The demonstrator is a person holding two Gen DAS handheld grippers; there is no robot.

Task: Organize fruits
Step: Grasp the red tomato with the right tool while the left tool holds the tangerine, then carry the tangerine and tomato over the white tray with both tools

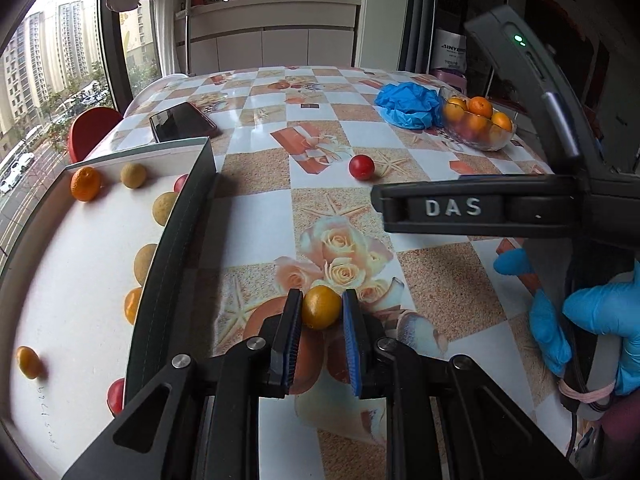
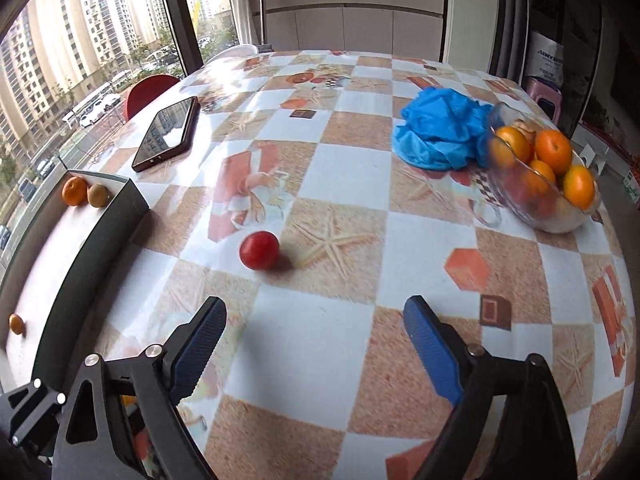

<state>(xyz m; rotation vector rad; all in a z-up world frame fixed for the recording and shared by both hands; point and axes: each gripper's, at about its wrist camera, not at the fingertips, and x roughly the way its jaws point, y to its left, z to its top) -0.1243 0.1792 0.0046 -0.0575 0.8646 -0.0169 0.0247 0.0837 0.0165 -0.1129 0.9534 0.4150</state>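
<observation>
My left gripper (image 1: 321,307) is shut on a small yellow-orange fruit (image 1: 321,306), just above the table beside the box's dark wall. The white box (image 1: 80,264) on the left holds several small fruits: orange, tan and red ones. A red fruit (image 1: 361,167) lies loose on the table; it also shows in the right wrist view (image 2: 259,249), ahead and left of my right gripper (image 2: 316,320), which is open and empty above the table. A glass bowl (image 2: 560,216) of oranges stands at the right.
A phone (image 1: 182,122) lies at the back left of the table. A heap of blue gloves (image 1: 408,104) sits next to the bowl (image 1: 476,120). The right tool's body (image 1: 520,208) and gloved hand (image 1: 592,320) fill the right of the left view. A red chair (image 2: 150,90) stands beyond the table.
</observation>
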